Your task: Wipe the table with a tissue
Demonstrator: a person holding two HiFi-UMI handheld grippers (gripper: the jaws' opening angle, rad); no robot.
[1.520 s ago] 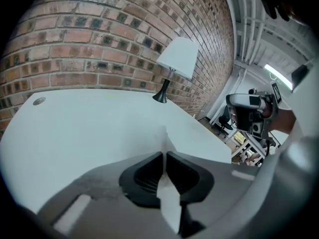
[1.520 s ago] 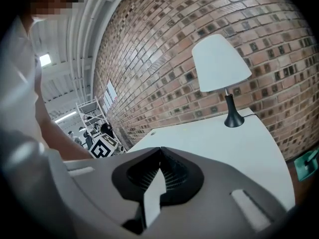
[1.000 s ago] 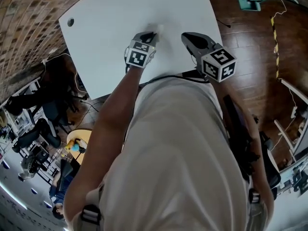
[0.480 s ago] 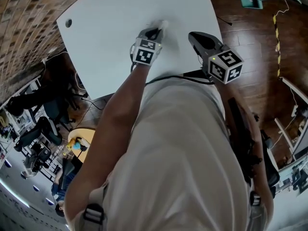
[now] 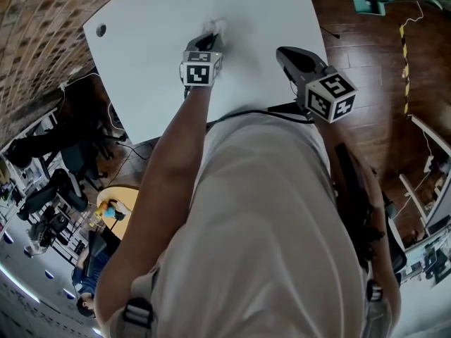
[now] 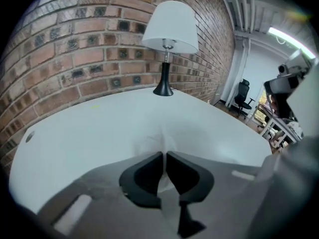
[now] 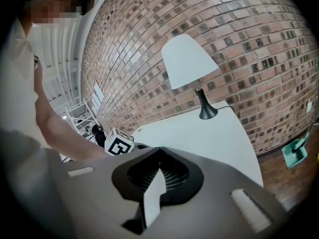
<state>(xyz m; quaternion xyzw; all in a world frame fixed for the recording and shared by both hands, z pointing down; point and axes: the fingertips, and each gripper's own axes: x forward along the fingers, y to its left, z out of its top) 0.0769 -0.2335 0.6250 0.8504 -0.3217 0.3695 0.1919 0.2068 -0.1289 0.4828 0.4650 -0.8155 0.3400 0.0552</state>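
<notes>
A white table [image 5: 148, 76] with a small round hole [image 5: 101, 30] near its left corner stands against a brick wall [image 6: 75, 49] on a dark wooden floor [image 5: 366, 69], and a lamp [image 6: 168, 39] with a white shade and black foot stands at the tabletop's far edge by the wall. The left gripper [image 6: 163, 159] points down at the tabletop with its jaws drawn almost together, pinching a white tissue [image 6: 155, 142]. The tissue bunches out just ahead of the jaw tips and lies on the surface about the middle of the tabletop. The right gripper [image 7: 159, 153] is over the tabletop's right side, nearer the person's edge and well apart from the tissue, its jaws closed tip to tip with nothing between them
</notes>
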